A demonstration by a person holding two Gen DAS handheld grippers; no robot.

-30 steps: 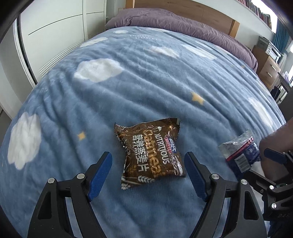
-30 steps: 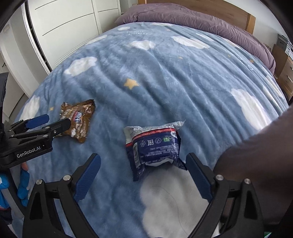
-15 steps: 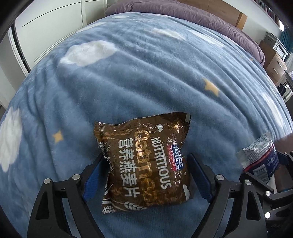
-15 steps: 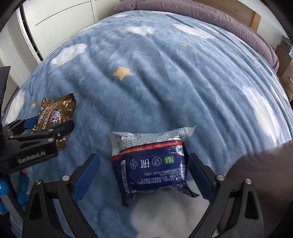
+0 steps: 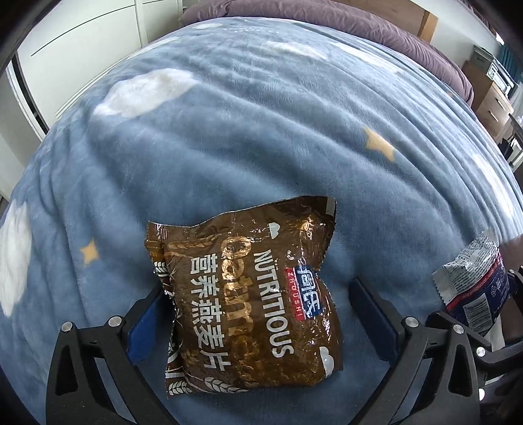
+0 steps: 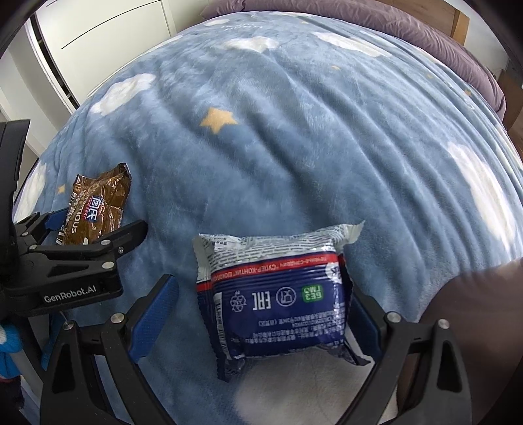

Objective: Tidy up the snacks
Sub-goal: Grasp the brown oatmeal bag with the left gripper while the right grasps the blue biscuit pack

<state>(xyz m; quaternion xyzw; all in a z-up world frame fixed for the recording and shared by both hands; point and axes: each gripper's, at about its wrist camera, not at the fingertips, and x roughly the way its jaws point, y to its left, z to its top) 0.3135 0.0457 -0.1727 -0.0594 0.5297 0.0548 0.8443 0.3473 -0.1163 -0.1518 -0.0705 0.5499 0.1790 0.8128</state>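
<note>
A brown oatmeal packet point(image 5: 248, 294) lies flat on the blue blanket point(image 5: 228, 130), between the fingers of my left gripper point(image 5: 258, 315). Its jaws are opening: the left pad sits at the packet's edge, and the right pad point(image 5: 369, 314) stands clear of it. A blue and white snack packet point(image 6: 278, 300) lies between the fingers of my right gripper point(image 6: 261, 317), which stands wide with its left pad point(image 6: 153, 314) apart from the wrapper. In the right wrist view, the left gripper point(image 6: 94, 225) straddles the brown packet point(image 6: 98, 202). The left wrist view catches the blue packet point(image 5: 474, 287) at its right edge.
The blanket has white clouds and yellow stars and covers the whole bed. A purple duvet point(image 5: 327, 23) lies at the far end. White wardrobe doors point(image 5: 81, 39) stand to the left, and a wooden nightstand point(image 5: 490, 101) to the right. A person's arm point(image 6: 474, 310) is beside the right gripper.
Both grippers have sunk toward the bed, so each packet now lies between a pair of fingers. The left jaws have spread wider. The packets have not moved.
</note>
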